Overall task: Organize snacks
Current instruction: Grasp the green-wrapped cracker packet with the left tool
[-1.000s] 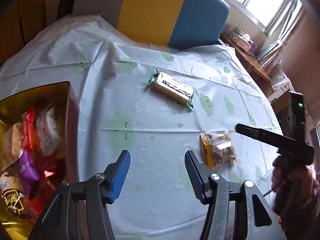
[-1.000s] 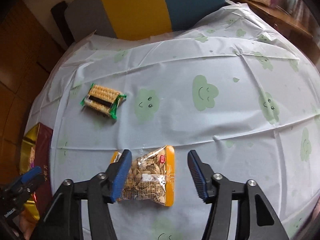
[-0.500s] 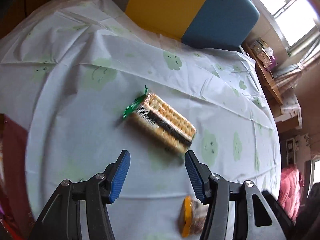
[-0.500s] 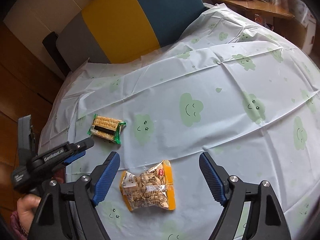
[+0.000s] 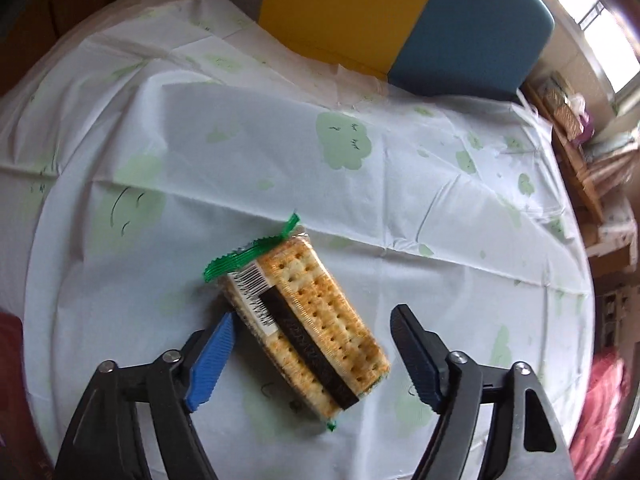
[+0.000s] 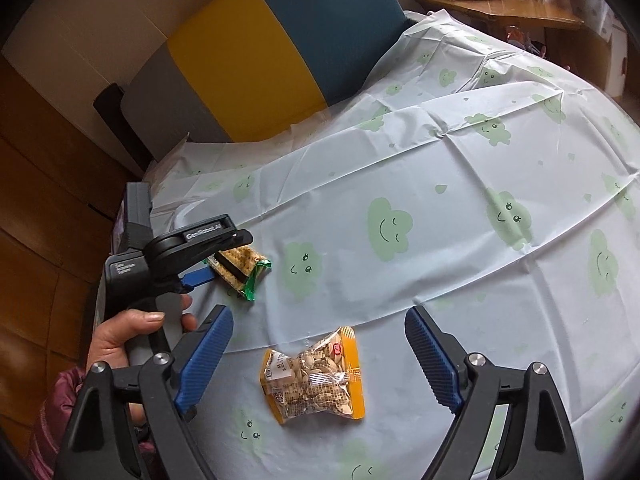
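A clear pack of crackers (image 5: 308,320) with green crimped ends and a dark stripe lies on the cloud-print tablecloth (image 5: 280,152). My left gripper (image 5: 316,348) is open, its blue pads on either side of the pack, the left pad close to the pack's edge. The pack also shows in the right wrist view (image 6: 240,266), partly hidden by the left gripper (image 6: 224,256). An orange-edged bag of seeds (image 6: 316,372) lies flat in front of my right gripper (image 6: 320,356), which is open wide and above it.
A grey, yellow and blue chair back (image 6: 256,64) stands at the table's far side. A wooden shelf with boxes (image 6: 500,4) is at the far right. A dark red box edge (image 5: 8,344) shows at the left.
My left gripper has moved forward and down so its pads now flank the cracker pack. My right gripper has opened wider and drawn back from the seed bag.
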